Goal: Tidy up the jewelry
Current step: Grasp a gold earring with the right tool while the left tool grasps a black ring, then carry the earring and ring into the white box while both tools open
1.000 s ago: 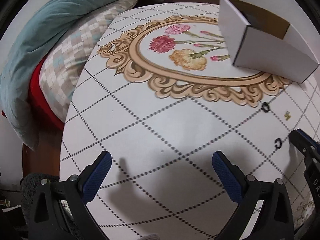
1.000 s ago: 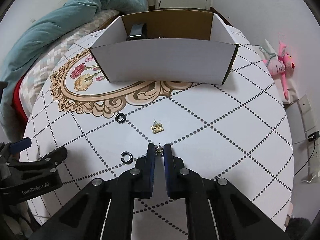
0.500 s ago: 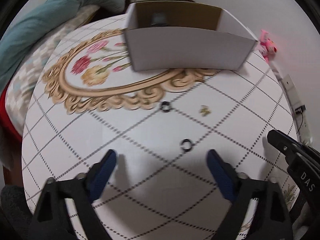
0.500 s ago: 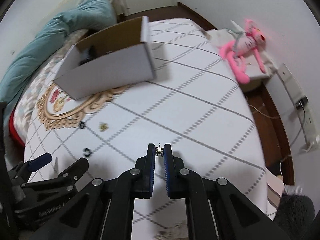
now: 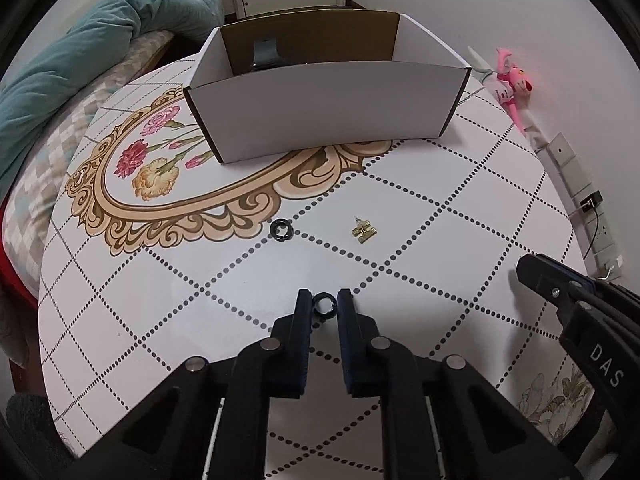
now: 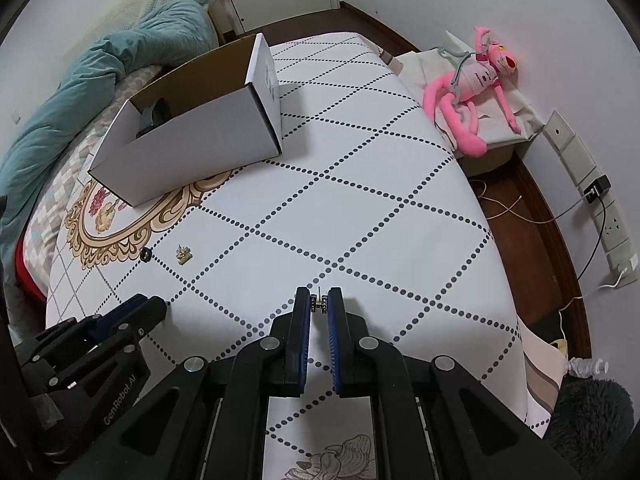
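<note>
Closing on the near black ring point(image 5: 324, 305), the left tongs point(image 5: 324, 306) should lift straight; right tongs point(image 6: 319, 304) pinch a gold earring point(image 6: 319, 303), the box point(image 5: 320, 120) far behind on the counter point(image 5: 440, 208)

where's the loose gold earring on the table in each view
Left wrist: gold earring right of centre, right of the loose black ring.
Right wrist: gold earring far left, right of that ring.
Shared landmark: white cardboard box beyond both.
</note>
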`<state>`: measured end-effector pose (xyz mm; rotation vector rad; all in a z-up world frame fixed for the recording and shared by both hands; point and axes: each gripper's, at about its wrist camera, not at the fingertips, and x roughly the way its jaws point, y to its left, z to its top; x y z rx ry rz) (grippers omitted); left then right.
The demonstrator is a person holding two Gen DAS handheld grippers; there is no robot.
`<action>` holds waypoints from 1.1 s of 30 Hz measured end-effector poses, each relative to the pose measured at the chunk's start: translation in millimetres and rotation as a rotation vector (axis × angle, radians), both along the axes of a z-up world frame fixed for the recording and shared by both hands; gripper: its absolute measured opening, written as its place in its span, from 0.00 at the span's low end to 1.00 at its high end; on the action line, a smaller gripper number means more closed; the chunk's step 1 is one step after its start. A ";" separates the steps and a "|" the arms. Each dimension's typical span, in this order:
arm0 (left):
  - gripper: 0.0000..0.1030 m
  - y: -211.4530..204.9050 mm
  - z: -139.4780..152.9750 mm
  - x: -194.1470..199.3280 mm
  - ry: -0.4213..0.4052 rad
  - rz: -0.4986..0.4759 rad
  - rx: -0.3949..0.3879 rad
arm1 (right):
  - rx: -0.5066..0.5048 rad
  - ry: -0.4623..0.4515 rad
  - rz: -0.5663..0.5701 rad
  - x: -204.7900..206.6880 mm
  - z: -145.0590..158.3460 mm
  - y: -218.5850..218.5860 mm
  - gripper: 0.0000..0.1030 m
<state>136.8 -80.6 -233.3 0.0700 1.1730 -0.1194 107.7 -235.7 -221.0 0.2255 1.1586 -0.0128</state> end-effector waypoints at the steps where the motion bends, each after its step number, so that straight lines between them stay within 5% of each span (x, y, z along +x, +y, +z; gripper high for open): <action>1: 0.10 -0.2 0.0 -0.7 0.001 0.001 -0.005 | 0.001 -0.001 0.000 0.2 0.9 0.3 0.09; 8: 0.10 4.2 14.3 -4.5 -0.018 0.008 -0.042 | 0.017 -0.031 0.005 1.3 15.4 2.6 0.09; 16: 0.10 17.0 80.4 21.2 -0.088 0.009 -0.178 | 0.098 -0.103 0.026 23.2 57.7 2.5 0.09; 24: 0.10 35.8 112.2 107.0 -0.063 0.029 -0.254 | 0.190 -0.151 0.115 112.9 99.9 14.5 0.09; 33: 0.14 41.2 98.9 180.5 0.090 0.046 -0.251 | 0.168 -0.030 0.172 204.0 76.6 28.9 0.09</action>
